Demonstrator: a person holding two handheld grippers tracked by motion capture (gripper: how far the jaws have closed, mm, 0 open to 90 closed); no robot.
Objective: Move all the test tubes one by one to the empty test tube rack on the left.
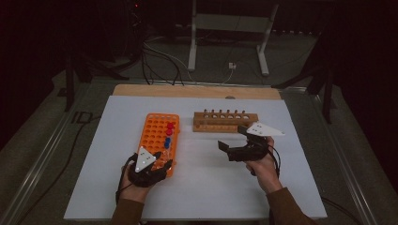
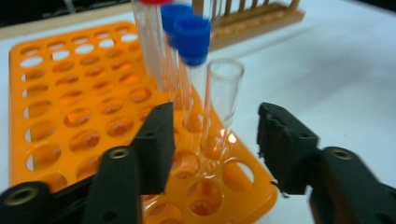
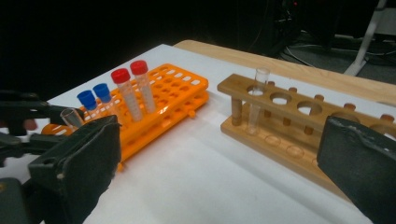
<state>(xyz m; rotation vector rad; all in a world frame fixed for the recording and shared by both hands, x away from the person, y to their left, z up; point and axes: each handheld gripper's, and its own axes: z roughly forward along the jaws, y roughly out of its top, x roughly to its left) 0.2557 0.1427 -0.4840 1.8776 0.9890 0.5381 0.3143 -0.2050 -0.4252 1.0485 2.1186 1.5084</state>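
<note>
Left gripper: jaws apart, flanking uncapped clear glass tube seated in orange plastic rack, seemingly released | Right gripper: jaws apart, empty, idle near wooden rack

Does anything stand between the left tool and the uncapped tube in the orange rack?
Nothing visible does. The uncapped tube stands in the orange rack between the left tool's open jaws, untouched. The blue-capped tubes stand behind it.
</note>
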